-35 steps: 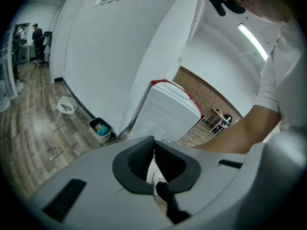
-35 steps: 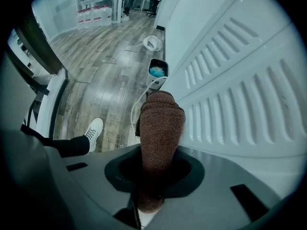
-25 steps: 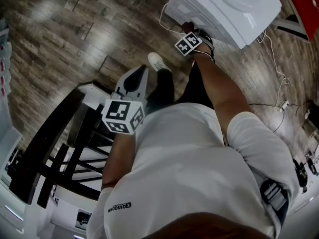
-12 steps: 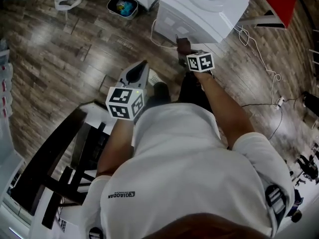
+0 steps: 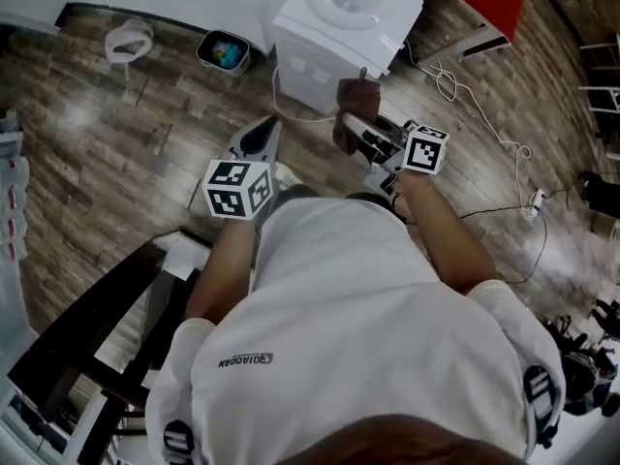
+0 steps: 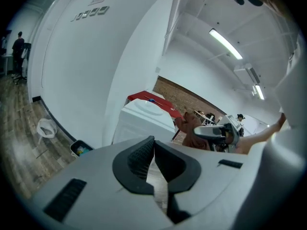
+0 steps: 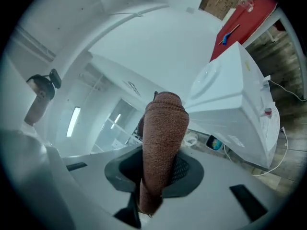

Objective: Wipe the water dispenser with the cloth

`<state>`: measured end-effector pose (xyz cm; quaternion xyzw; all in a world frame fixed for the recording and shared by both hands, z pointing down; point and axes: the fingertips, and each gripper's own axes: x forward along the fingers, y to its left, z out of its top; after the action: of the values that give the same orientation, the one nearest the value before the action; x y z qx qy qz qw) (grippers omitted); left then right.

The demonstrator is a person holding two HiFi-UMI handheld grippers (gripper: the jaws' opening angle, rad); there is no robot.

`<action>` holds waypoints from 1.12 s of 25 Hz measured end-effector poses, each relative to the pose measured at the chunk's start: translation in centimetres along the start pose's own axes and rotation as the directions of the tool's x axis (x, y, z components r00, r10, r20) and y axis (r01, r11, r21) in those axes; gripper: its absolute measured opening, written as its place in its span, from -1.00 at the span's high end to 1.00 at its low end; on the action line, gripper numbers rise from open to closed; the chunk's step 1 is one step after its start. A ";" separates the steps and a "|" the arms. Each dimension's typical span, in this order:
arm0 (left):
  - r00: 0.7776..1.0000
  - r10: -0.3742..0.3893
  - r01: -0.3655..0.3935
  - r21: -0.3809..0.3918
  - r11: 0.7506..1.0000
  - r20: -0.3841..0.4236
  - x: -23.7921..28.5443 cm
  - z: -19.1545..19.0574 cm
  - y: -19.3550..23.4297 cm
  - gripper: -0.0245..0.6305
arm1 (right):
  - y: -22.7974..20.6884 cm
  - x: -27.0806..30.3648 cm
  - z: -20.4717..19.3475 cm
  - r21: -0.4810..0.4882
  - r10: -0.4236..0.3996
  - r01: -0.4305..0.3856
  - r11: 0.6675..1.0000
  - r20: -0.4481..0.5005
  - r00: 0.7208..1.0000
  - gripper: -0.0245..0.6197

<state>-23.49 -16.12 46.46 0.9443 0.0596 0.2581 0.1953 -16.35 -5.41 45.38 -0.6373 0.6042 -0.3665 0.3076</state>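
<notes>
Here, the right claw (image 7: pixel 160 169) is clamped on a rust-brown knitted cloth (image 7: pixel 163 128), which sticks up out of its jaws. The cloth is held just on the near side of the white box-shaped water dispenser (image 5: pixel 334 27); whether the two touch cannot be told. The dispenser stands on the grey-brown wooden plank floor (image 5: pixel 116 134), far in the scene. The left claw (image 6: pixel 153 145), further left and nearer, has its jaws together on nothing.

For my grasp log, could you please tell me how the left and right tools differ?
The right tool is clamped on the cloth; the left tool holds nothing. The right tool's jaws stand parted by the cloth; the left tool's jaws meet at their tips. Both are shut.
</notes>
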 end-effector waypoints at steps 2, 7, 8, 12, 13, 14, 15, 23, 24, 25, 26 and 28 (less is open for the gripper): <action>1.000 0.001 -0.001 -0.004 1.000 0.008 0.1 -0.2 -1.7 0.93 | 1.4 -1.6 0.2 -0.019 0.018 -0.018 1.000 -0.003 1.000 0.70; 0.999 -0.008 0.007 0.012 1.000 0.043 -0.9 -0.7 -7.6 0.92 | 4.5 -7.2 -0.8 -0.126 0.008 -0.011 0.992 -0.031 0.999 0.70; 0.999 -0.007 0.006 0.021 1.000 0.046 -1.1 -1.0 -8.6 0.92 | 5.0 -8.5 -1.0 -0.132 0.008 -0.011 0.991 -0.026 1.000 0.70; 0.999 0.009 -0.012 0.048 0.999 0.047 -2.0 -2.1 -11.7 0.92 | 6.0 -12.8 -1.3 -0.128 -0.009 0.011 0.992 0.018 1.000 0.70; 0.999 0.011 -0.014 0.053 0.998 0.048 -2.2 -2.3 -12.5 0.92 | 6.0 -13.7 -1.3 -0.136 -0.028 0.032 0.990 0.029 0.999 0.70; 0.999 0.012 -0.015 0.059 0.998 0.048 -2.5 -2.5 -13.3 0.92 | 6.0 -14.6 -1.4 -0.143 -0.047 0.053 0.988 0.041 0.998 0.70; 0.999 0.013 -0.016 0.064 0.998 0.047 -2.9 -2.8 -14.1 0.92 | 6.0 -15.4 -1.4 -0.143 -0.060 0.068 0.987 0.055 0.997 0.70; 0.999 0.026 -0.029 0.094 0.995 0.024 -5.1 -5.4 -18.2 0.92 | 6.2 -19.5 -4.0 -0.178 -0.146 0.150 0.972 0.040 0.989 0.70; 0.999 0.027 -0.029 0.101 0.994 0.021 -5.2 -5.5 -18.5 0.93 | 6.1 -19.9 -4.2 -0.215 -0.174 0.178 0.960 0.034 0.984 0.70; 0.999 0.028 -0.030 0.110 0.994 0.019 -5.2 -5.6 -18.9 0.93 | 6.0 -20.4 -4.4 -0.256 -0.204 0.205 0.945 0.031 0.979 0.70; 0.999 0.029 -0.031 0.117 0.993 0.017 -5.3 -5.7 -19.2 0.92 | 6.0 -20.8 -4.6 -0.295 -0.232 0.230 0.927 0.029 0.972 0.70; 0.999 0.031 -0.033 0.123 0.992 0.017 -5.7 -6.1 -19.8 0.92 | 6.0 -21.7 -5.3 -0.352 -0.275 0.267 0.897 0.027 0.961 0.70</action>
<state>-31.72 2.83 40.72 0.9574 0.0588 0.2498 0.1327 -24.13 16.02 41.17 -0.7554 0.5688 -0.2992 0.1274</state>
